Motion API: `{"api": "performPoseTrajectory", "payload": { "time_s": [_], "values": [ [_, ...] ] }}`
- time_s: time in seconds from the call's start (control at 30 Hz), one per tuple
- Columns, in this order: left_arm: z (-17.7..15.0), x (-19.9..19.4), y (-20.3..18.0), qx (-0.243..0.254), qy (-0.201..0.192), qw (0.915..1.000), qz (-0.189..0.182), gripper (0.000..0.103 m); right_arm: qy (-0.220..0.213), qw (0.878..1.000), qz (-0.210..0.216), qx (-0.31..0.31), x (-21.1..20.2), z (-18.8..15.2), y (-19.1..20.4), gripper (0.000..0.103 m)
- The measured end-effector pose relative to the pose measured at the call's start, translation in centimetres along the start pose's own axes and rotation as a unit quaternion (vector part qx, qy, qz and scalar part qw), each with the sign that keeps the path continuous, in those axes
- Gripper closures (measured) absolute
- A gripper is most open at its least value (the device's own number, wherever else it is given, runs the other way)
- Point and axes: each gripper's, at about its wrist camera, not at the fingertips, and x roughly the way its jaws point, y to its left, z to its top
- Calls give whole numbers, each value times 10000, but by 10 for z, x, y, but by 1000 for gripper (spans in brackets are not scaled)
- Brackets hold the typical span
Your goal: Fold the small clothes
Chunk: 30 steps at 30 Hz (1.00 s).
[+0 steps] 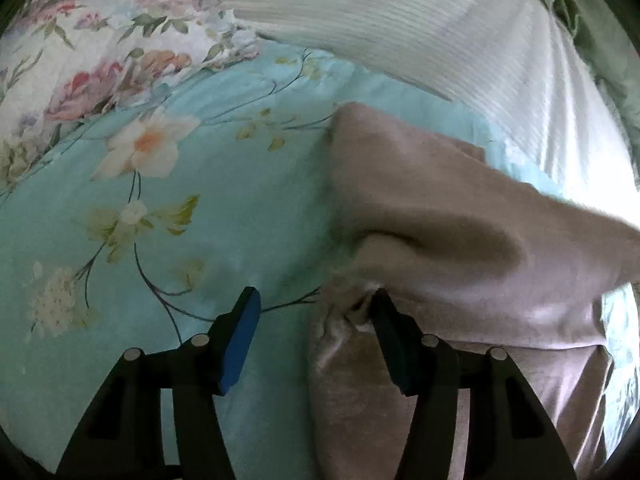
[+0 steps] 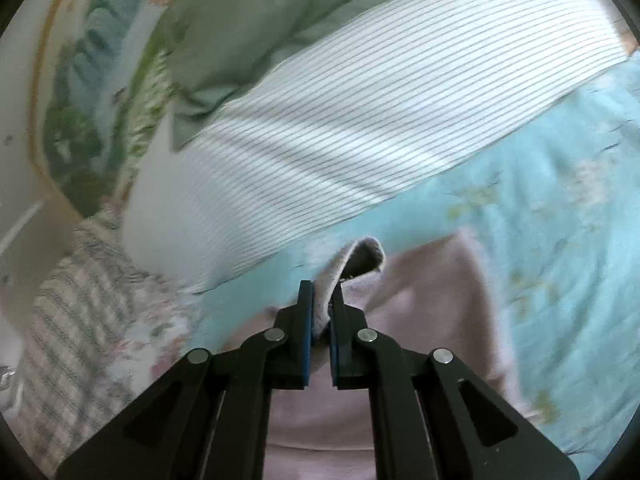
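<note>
A small pinkish-beige fleece garment [image 1: 432,216] lies on a turquoise floral bedsheet [image 1: 224,208]. My left gripper [image 1: 316,300] is open, its jaws wide apart; the right finger [image 1: 390,332] presses into the garment's left edge, the left finger [image 1: 240,340] is over bare sheet. In the right wrist view my right gripper [image 2: 322,300] is shut on an edge of the same garment [image 2: 432,300], and a fold of cloth [image 2: 362,256] sticks up past the tips.
A white striped cloth [image 1: 420,32] [image 2: 360,120] lies across the bed beyond the garment. A floral pillow [image 1: 100,60] is at far left. A green pillow [image 2: 256,20] and a checked blanket [image 2: 76,312] lie to the right gripper's left.
</note>
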Motion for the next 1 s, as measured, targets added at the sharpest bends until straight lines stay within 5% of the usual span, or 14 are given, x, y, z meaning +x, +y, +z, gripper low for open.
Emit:
{"api": "performPoseTrajectory", "payload": {
  "time_s": [0.23, 0.4, 0.57, 0.67, 0.77, 0.83, 0.93, 1.0],
  "values": [
    [-1, -14, 18, -523, -265, 9983, 7, 54, 657, 9964, -529, 51, 36, -40, -37, 95],
    [-7, -19, 12, -311, -273, 9991, -28, 61, 201, 9995, -228, -88, 17, -32, -22, 95],
    [-11, -13, 14, -309, -132, 9993, -152, 60, 747, 9820, -1659, -508, 26, -39, -27, 87],
    [-13, -13, 21, -422, -157, 9984, -335, 59, 362, 9773, -2050, -402, -1, -43, -22, 84],
    [-14, -11, 22, -432, -156, 9979, -464, 59, -16, 9868, -1455, -714, -24, -48, 12, 62],
    [-14, -9, 22, -428, -148, 9978, -492, 59, 563, 9901, -473, -1199, 0, -51, 54, 45],
    [-18, -7, 27, -562, -194, 9965, -594, 57, 1714, 9676, 752, -1697, 67, -65, 128, 44],
    [-20, -7, 31, -640, -241, 9951, -717, 57, 2055, 9443, 975, -2377, 107, -76, 177, 44]
  ]
}}
